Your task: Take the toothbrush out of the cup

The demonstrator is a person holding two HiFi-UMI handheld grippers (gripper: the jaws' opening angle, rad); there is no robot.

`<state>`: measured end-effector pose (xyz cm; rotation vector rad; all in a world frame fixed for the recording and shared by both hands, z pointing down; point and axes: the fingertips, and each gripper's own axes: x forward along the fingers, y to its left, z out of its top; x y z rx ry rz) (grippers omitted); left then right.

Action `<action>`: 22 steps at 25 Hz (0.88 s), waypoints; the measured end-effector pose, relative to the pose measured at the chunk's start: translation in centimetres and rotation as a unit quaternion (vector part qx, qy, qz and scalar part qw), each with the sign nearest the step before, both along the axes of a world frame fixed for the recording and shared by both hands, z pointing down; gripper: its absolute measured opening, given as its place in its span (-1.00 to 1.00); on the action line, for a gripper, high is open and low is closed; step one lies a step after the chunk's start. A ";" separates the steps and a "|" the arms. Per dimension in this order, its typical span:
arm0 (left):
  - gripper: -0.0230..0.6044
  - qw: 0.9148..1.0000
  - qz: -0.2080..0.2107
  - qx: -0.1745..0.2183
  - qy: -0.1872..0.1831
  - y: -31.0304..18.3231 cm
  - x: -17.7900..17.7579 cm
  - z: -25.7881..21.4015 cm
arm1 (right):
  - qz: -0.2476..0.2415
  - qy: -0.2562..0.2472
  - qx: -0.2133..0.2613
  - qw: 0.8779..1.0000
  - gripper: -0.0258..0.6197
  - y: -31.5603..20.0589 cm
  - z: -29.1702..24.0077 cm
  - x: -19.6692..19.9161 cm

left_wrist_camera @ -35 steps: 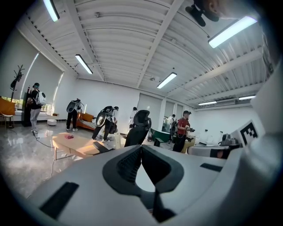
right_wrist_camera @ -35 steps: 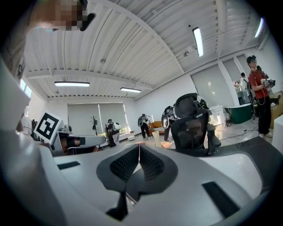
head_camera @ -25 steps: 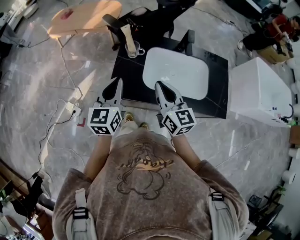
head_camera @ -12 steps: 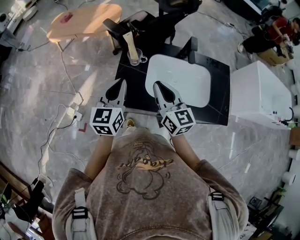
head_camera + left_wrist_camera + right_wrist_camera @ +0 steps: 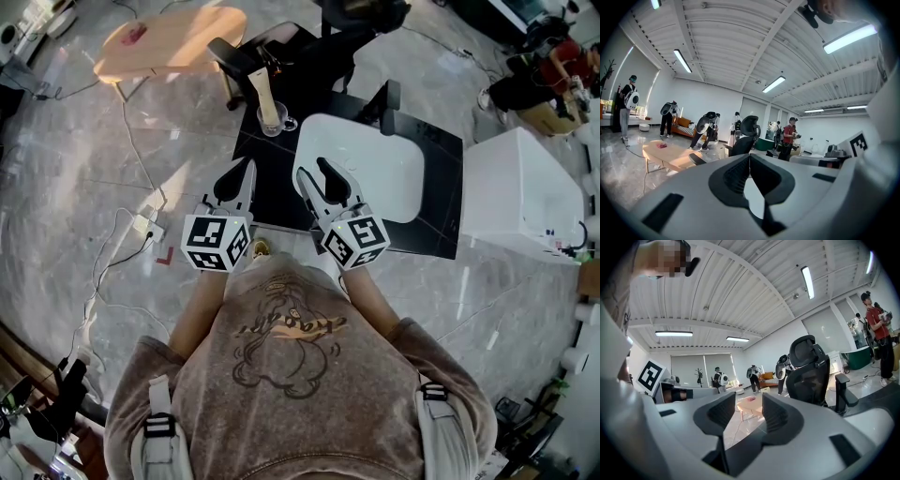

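Two square-marker cubes (image 5: 214, 242) show; right gripper (image 5: 313, 171) opening empty, left gripper (image 5: 246, 169) closed.

No word, number or brand name can be read in any of the views. The nearest thing to writing is a line of brown lettering across the cartoon drawing on the chest of the person's sweatshirt (image 5: 286, 328), but it is too small and too warped to spell out. Just ahead of the sweatshirt, the left cube (image 5: 214, 244) and the right cube (image 5: 356, 243) carry square black-and-white markers on their faces. These are block patterns, not letters or digits. One such marker also shows at the edge of each gripper view. To the left of the sweatshirt, a small red corner-shaped mark (image 5: 164, 252) sits on the floor.
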<state>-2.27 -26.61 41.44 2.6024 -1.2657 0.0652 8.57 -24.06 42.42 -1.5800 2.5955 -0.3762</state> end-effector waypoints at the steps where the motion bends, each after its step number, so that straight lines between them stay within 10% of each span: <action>1: -0.87 1.000 -0.001 -0.001 0.000 -0.1 0.0 0.0 | -0.001 0.001 0.000 1.000 -0.35 -0.2 0.1 0.0; 22: -0.87 1.000 -0.004 -0.007 -0.011 -1.2 -0.1 0.8 | -0.031 0.042 -0.032 0.998 -0.35 -13.4 5.2 -2.6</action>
